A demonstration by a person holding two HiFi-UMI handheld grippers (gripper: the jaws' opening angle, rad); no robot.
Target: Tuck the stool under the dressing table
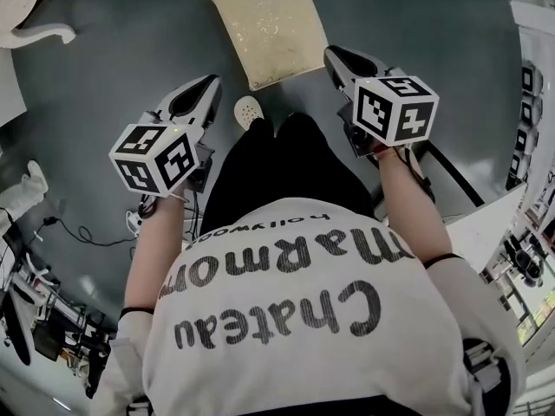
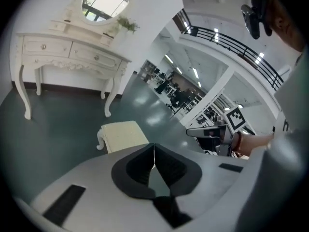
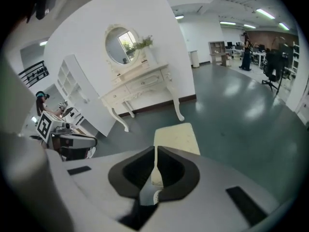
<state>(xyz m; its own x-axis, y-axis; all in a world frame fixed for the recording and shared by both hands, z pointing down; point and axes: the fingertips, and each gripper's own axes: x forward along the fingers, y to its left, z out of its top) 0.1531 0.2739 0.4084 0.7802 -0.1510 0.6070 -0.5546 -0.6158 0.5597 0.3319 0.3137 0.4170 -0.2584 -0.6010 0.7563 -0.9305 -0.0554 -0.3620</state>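
The stool point(image 1: 269, 26) has a cream cushioned top and white curved legs; it stands on the dark floor just ahead of the person's feet. It also shows as the stool point(image 2: 123, 134) and the stool point(image 3: 176, 137) in the two gripper views, free of both grippers. The white dressing table point(image 2: 72, 52) with its oval mirror point(image 2: 104, 1) stands against the wall beyond it, seen too as the dressing table point(image 3: 140, 88). My left gripper point(image 1: 212, 85) and right gripper point(image 1: 332, 55) hang either side of the stool's near end, both shut and empty.
A curved white leg point(image 1: 39, 31) of the dressing table shows at the head view's top left. Cables point(image 1: 82, 230) trail on the floor at left. A white shelf unit point(image 3: 77, 95) stands beside the dressing table. A white desk corner point(image 1: 486, 224) lies at right.
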